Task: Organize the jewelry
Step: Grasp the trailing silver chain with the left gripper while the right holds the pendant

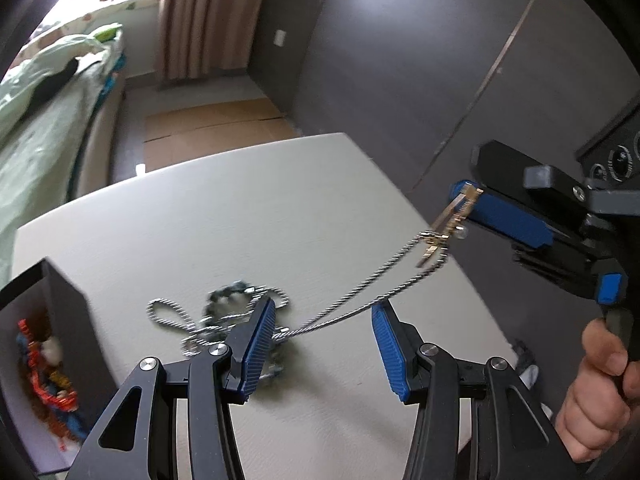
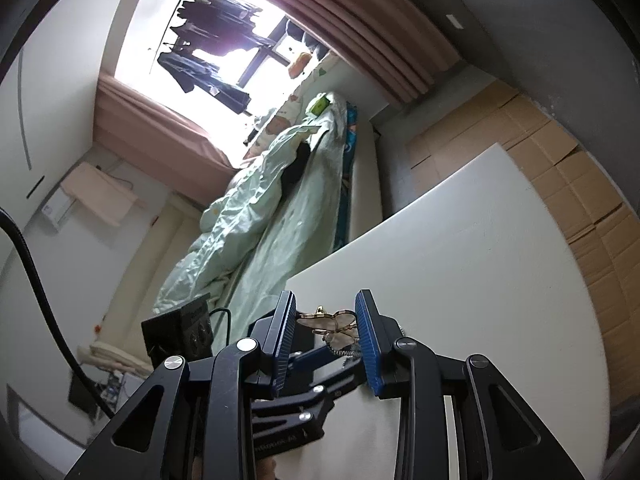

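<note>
A white table (image 1: 280,200) is spread beneath both tongs. At its edge, to the left of the left tongs (image 1: 324,324), an open dark box (image 1: 60,300) with red and blue trinkets inside is seen. The left tongs are held wide open, gripping nothing. Just ahead of their left finger, a tangled heap of chains (image 1: 224,320) is lying on the table. From it a silver chain (image 1: 360,292) is drawn up to the right tongs (image 1: 464,196), which are closed on its gold pendant (image 2: 332,322).
</note>
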